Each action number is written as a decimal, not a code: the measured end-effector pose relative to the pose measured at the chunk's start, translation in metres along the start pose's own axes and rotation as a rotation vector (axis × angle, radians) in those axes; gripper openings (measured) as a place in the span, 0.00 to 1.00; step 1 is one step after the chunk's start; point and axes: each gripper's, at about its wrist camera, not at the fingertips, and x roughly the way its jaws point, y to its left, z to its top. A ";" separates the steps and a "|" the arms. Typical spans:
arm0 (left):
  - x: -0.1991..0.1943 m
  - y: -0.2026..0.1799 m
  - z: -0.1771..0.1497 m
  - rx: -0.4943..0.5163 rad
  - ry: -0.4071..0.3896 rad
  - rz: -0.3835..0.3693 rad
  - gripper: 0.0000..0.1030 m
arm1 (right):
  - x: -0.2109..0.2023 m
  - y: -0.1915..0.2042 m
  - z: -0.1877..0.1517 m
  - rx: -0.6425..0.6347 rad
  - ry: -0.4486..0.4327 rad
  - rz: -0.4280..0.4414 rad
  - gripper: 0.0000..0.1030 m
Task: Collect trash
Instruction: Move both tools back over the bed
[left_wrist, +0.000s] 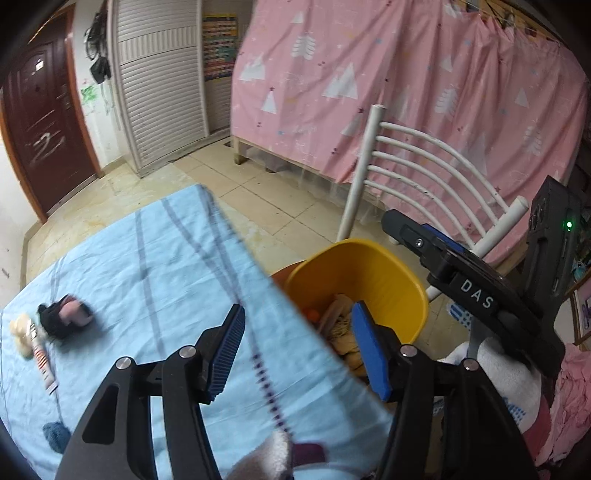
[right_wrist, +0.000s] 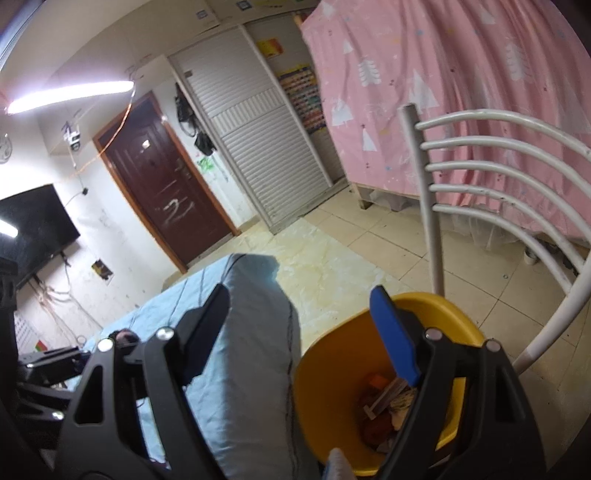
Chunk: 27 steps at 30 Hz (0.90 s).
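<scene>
We count one yellow bin (left_wrist: 373, 273), standing just off the right edge of the one blue striped cloth (left_wrist: 147, 266); the scraps heaped inside it (left_wrist: 343, 332) overlap too much for us to number. On the cloth, near its left edge, we count two lone pieces: one dark bundle with a pink patch (left_wrist: 66, 315) and, touching it, one pale wrapper with red print (left_wrist: 35, 347). At the cloth's near left corner lies one blue tuft (left_wrist: 55, 435). We count one white chair (left_wrist: 417, 166) behind the bin, five curved bars in its back. We see two grippers, the left (left_wrist: 295, 354) and the right (right_wrist: 303, 332).
</scene>
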 end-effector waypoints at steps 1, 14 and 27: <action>-0.004 0.007 -0.003 -0.007 -0.003 0.004 0.51 | 0.003 0.005 -0.003 -0.008 0.006 0.005 0.73; -0.039 0.088 -0.040 -0.116 -0.037 0.075 0.59 | 0.027 0.064 -0.014 -0.094 0.077 0.042 0.79; -0.067 0.167 -0.088 -0.233 -0.047 0.152 0.67 | 0.054 0.134 -0.022 -0.215 0.155 0.100 0.82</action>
